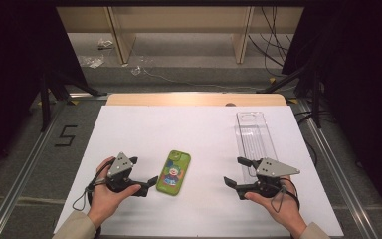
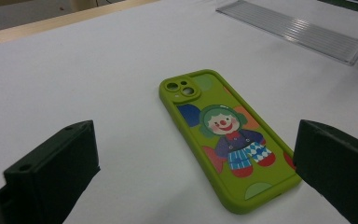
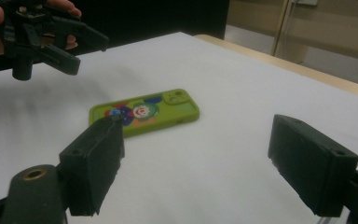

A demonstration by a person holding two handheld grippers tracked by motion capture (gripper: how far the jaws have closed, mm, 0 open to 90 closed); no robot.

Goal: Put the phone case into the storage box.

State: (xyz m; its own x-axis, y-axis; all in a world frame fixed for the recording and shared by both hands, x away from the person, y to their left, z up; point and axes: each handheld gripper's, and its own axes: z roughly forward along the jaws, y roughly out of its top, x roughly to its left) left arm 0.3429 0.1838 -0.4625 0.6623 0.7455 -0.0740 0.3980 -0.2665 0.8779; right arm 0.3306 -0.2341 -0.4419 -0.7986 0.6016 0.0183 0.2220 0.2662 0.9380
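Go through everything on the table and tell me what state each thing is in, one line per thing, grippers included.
Phone: lying flat, clown case side up, camera end away from the person, not gripped.
Clear tray: lying flat on the white sheet, nothing inside that I can see.
Left gripper: open, beside the phone, holding nothing.
Right gripper: open, holding nothing.

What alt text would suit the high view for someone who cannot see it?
A green phone case lies on a white table between two hand-held grippers, left and right, both with jaws open. A clear tray sits far right.
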